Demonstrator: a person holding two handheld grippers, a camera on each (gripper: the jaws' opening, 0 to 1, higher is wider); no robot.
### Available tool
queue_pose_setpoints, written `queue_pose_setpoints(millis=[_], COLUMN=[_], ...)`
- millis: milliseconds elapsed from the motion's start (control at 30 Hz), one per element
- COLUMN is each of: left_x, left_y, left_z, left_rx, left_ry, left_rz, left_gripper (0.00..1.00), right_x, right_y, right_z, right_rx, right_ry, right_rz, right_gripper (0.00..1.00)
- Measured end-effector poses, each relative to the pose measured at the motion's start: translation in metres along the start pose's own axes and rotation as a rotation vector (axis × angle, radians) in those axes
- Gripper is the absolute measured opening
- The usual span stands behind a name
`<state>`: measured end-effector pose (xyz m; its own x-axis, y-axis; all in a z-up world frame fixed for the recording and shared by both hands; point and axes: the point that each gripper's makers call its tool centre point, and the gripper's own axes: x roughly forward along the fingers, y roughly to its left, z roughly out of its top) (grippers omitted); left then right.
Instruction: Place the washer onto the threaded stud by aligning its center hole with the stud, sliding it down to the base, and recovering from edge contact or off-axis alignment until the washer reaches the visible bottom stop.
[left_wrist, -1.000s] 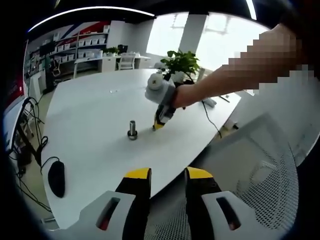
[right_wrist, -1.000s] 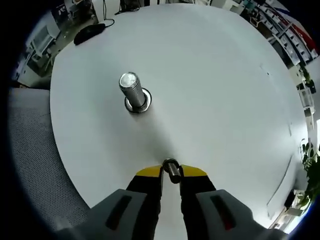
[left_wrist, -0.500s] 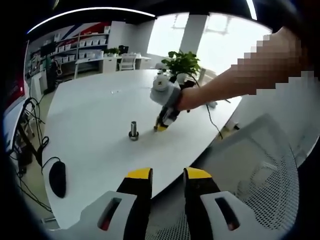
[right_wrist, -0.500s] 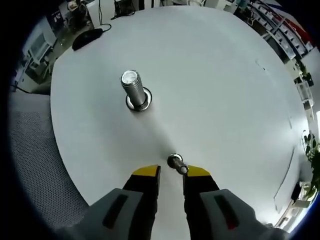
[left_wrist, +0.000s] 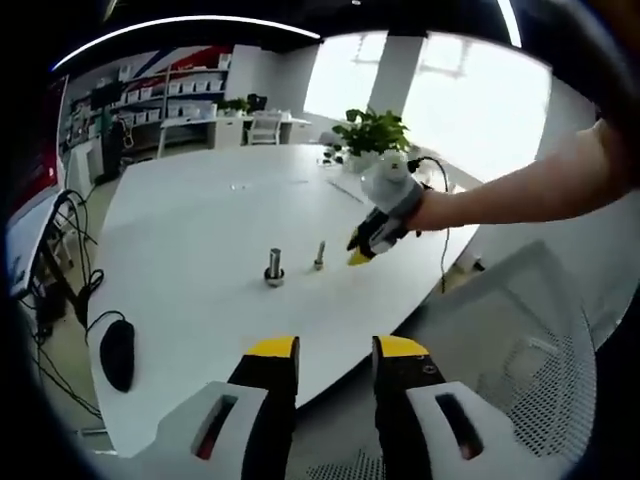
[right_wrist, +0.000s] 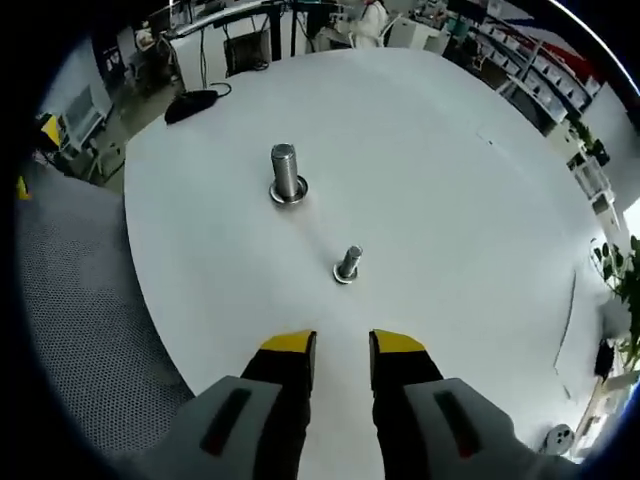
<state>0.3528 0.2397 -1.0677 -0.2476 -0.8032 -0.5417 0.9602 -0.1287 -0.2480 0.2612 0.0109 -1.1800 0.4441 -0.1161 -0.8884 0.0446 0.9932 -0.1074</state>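
Left gripper view: the left gripper hangs over the near edge of the white worktop, jaws parted with a clear gap and nothing between them. The large threaded stud stands upright on the worktop, with a ring at its base that may be the washer; this cannot be told for certain. Just beside the large threaded stud, on its right, stands a smaller bolt, also upright and apart from it. The right gripper, held in a person's hand, is right of the smaller bolt and raised off the worktop, near it but not touching. A black mouse lies well apart from the large threaded stud, lower left. A mesh chair back is at the right.

Right gripper view: the right gripper has its jaws open with a gap and holds nothing. The smaller bolt stands free on the worktop, just ahead of the jaw tips. The large threaded stud stands beyond it to the upper left, a metal ring around its base. The black mouse lies farther on, near the worktop edge.
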Motion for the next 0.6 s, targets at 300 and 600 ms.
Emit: queue_pose_setpoints(millis=[300, 600], left_x=[-0.003, -0.009], left_y=[0.01, 0.013], left_z=[0.001, 0.011], left_rx=[-0.003, -0.013], left_ry=[-0.005, -0.053], left_rz=[0.054, 0.086], left_gripper=[0.29, 0.29], right_x=[-0.071, -0.127], right_y=[0.005, 0.028], right_z=[-0.016, -0.026], right_rx=[0.183, 0.331], right_ry=[-0.214, -0.359], right_rz=[-0.042, -0.05], right_gripper=[0.26, 0.33])
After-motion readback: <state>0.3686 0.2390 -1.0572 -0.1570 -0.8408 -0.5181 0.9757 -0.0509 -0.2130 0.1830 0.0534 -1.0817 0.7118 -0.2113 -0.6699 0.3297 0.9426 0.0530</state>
